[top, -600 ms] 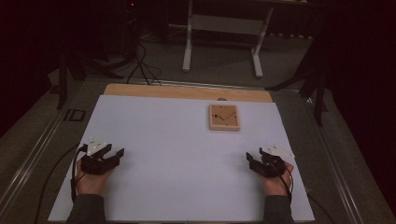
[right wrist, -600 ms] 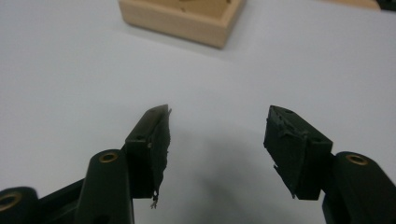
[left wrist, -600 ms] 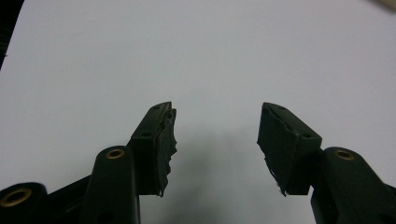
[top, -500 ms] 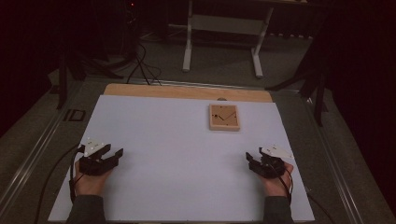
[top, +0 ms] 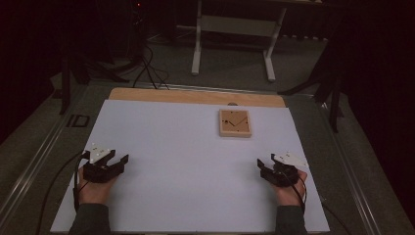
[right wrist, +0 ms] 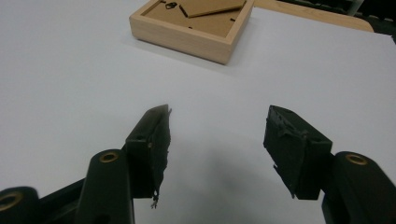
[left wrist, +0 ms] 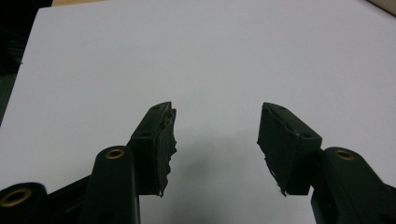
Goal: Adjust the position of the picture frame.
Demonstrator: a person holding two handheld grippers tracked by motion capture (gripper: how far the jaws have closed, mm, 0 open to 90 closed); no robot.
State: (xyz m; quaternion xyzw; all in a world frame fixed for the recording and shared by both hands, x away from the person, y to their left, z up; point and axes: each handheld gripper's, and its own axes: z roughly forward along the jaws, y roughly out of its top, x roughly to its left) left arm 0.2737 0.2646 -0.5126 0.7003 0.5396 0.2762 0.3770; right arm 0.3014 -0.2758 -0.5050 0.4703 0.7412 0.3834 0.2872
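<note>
1. Between my left gripper (top: 113, 164) and my right gripper (top: 266, 169) the white sheet (top: 181, 161) lies bare, so either can cross.
2. Ahead of my right gripper, 1 wooden frame (top: 235, 122) lies flat, the 1 obstacle.
3. Nothing sits between either pair of jaws.

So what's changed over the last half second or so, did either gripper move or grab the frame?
Nothing visibly changed. The left gripper and right gripper rest on the white table sheet near its front edge, jaws open and empty. The wooden picture frame lies back side up, untouched, where it was.
</note>
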